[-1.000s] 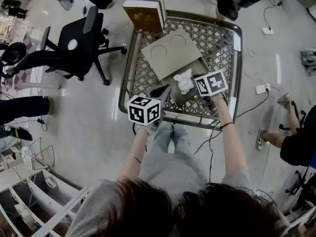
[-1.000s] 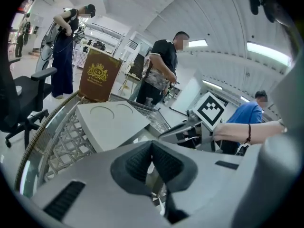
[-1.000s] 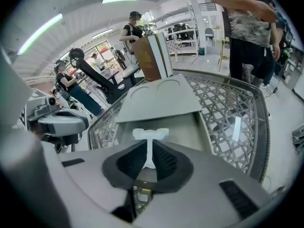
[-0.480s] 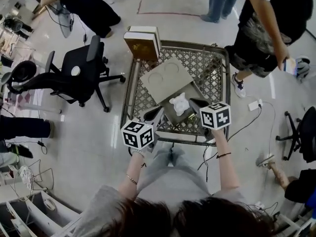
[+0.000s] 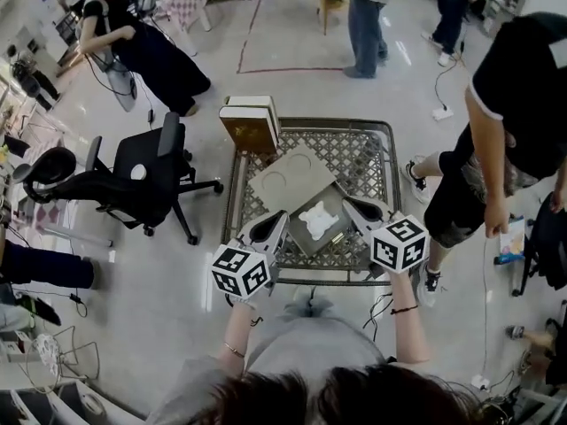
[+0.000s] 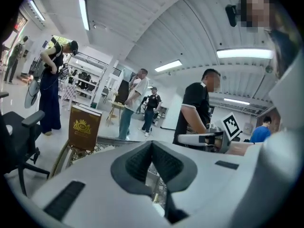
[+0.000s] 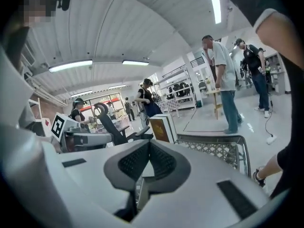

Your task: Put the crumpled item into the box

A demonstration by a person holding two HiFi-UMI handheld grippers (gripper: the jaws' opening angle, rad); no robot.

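The crumpled white item (image 5: 316, 220) lies inside the open grey cardboard box (image 5: 330, 236), whose lid (image 5: 289, 178) leans back on the wire cart (image 5: 387, 145). My left gripper (image 5: 280, 216) hovers at the box's near left corner, shut and empty. At the box's right side my right gripper (image 5: 347, 204) is also shut with nothing in it, a little apart from the item. In the left gripper view the jaws (image 6: 152, 144) meet, and the right gripper view shows the same (image 7: 149, 144). Both gripper views hide the item.
A brown book-like box (image 5: 249, 125) stands at the cart's far left corner. A black office chair (image 5: 142, 173) is left of the cart. People stand around: one close at the right (image 5: 500, 122), others farther back (image 5: 365, 20).
Both grippers have drawn back toward me from the box. The right gripper moved off the white item and shut. The head view now takes in more of the room.
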